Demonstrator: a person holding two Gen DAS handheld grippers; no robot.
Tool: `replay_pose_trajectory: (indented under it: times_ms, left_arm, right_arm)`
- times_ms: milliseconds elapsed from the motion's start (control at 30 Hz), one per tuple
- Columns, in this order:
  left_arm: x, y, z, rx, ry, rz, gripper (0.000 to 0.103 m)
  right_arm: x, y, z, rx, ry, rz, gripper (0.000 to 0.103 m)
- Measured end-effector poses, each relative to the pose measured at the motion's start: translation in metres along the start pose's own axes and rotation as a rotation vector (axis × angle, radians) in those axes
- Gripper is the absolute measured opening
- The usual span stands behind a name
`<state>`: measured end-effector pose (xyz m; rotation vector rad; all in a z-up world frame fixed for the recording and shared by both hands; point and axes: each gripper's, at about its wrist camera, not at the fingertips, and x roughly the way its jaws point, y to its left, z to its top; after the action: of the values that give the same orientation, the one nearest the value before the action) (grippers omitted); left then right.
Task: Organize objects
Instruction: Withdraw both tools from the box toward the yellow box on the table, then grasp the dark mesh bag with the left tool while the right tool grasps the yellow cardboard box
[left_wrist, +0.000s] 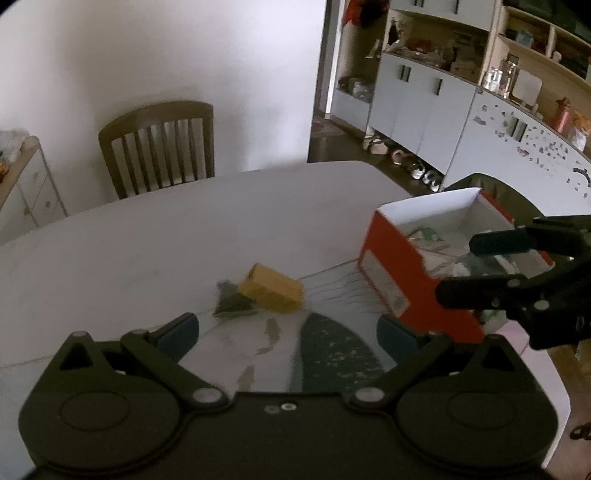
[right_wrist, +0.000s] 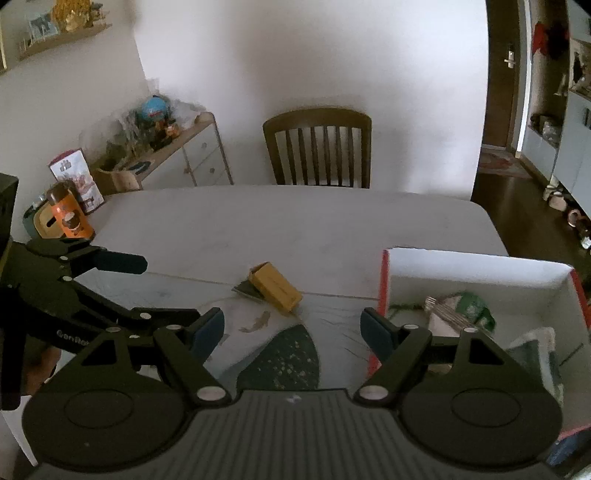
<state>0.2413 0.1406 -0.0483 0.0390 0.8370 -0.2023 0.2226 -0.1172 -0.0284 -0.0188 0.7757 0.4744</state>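
A small yellow box (left_wrist: 270, 287) lies on the white table, partly on a dark flat packet (left_wrist: 229, 302). Both also show in the right wrist view: the yellow box (right_wrist: 275, 283) and the packet (right_wrist: 246, 289). A red shoebox (left_wrist: 417, 266) with a white inside stands to the right and holds several packets (right_wrist: 461, 308). My left gripper (left_wrist: 288, 330) is open and empty, just short of the yellow box. My right gripper (right_wrist: 293, 326) is open and empty, beside the shoebox's (right_wrist: 480, 273) left wall; in the left wrist view it (left_wrist: 465, 269) hovers over the shoebox.
A placemat with a dark green patch (left_wrist: 332, 354) lies under the grippers. A wooden chair (right_wrist: 319, 147) stands at the table's far side. An orange can (right_wrist: 70, 216) and a carton (right_wrist: 77, 179) stand at the table's left end. Cabinets (left_wrist: 424, 99) line the right wall.
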Motion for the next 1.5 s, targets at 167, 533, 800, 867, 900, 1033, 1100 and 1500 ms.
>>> replay_pose_trajectory:
  times_ms: [167,533,800,867,900,1033,1100,1500]
  left_arm:
    - [0.013,0.02,-0.004,-0.008,-0.003,0.017,0.102]
    - [0.062,0.05,-0.013,-0.019,0.003,0.042,0.102]
    - [0.103,0.055,-0.021,0.005,0.011,0.047,0.102]
    - [0.111,0.056,-0.021,0.011,0.011,0.044,0.102]
    - [0.115,0.056,-0.022,0.015,0.008,0.045,0.102]
    - [0.13,0.056,-0.024,0.038,-0.007,0.037,0.102]
    - [0.135,0.055,-0.024,0.045,-0.012,0.031,0.102]
    - [0.158,0.052,-0.026,0.036,0.002,0.005,0.087]
  right_arm:
    - [0.026,0.01,0.01,-0.005,0.032,0.001,0.081]
    - [0.089,0.02,0.025,-0.032,0.11,-0.007,0.081]
    - [0.136,0.025,0.034,-0.069,0.168,-0.016,0.081]
    - [0.148,0.026,0.033,-0.089,0.188,-0.019,0.081]
    - [0.155,0.026,0.033,-0.098,0.199,-0.022,0.081]
    - [0.178,0.026,0.034,-0.12,0.224,-0.032,0.081]
    - [0.187,0.024,0.034,-0.112,0.234,-0.03,0.081]
    - [0.22,0.027,0.039,-0.127,0.269,-0.007,0.075]
